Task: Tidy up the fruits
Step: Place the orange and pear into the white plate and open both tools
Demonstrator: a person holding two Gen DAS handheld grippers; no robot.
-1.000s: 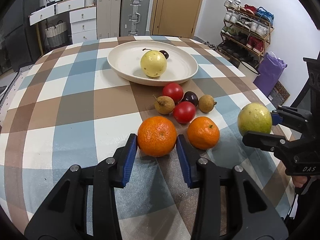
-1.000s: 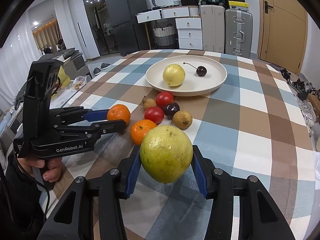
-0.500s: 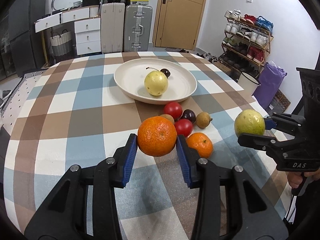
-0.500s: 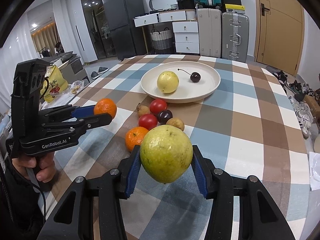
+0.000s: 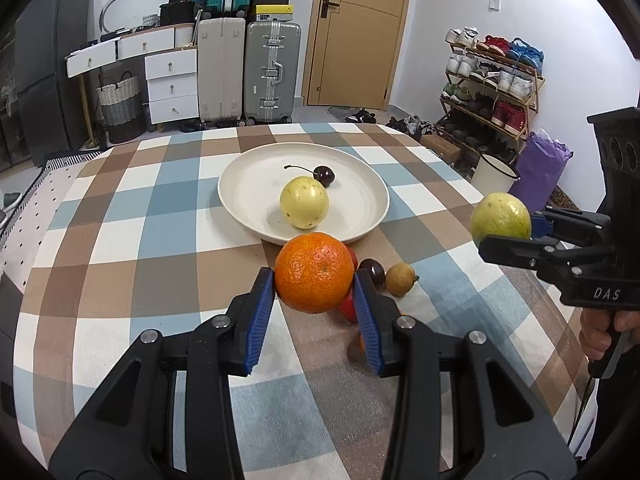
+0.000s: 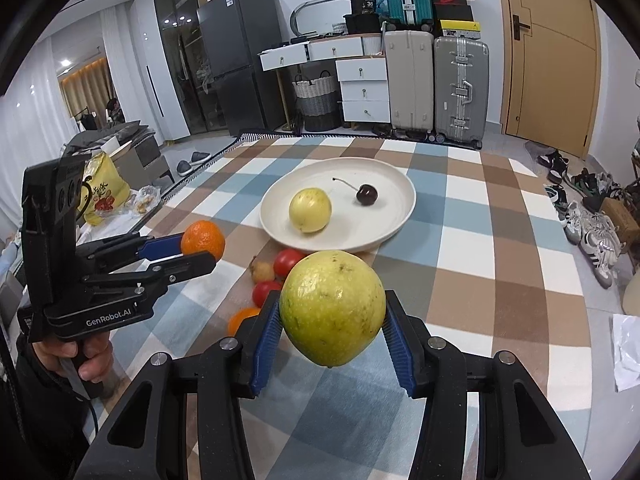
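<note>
My left gripper (image 5: 314, 304) is shut on an orange tangerine (image 5: 314, 271) and holds it above the checked table, short of the white plate (image 5: 360, 216). My right gripper (image 6: 332, 336) is shut on a yellow-green guava (image 6: 332, 307), also lifted; it shows at the right of the left wrist view (image 5: 501, 216). The plate holds a pale yellow fruit (image 5: 304, 201) and a dark cherry (image 5: 324, 175). Loose fruit lies in front of the plate: tomatoes (image 6: 289, 261), a dark plum (image 5: 373, 271), a brown longan (image 5: 401, 278), another tangerine (image 6: 242, 317).
The table edge runs near on the right, with shoes and a paper sheet (image 6: 626, 352) on the floor beyond it. Suitcases (image 5: 272, 68) and drawers (image 5: 172, 80) stand behind the table. A shoe rack (image 5: 492, 80) stands at the far right.
Both grippers have risen and drawn back with their fruit. The tangerine came up off the table, and the plate now looks farther away in both views.
</note>
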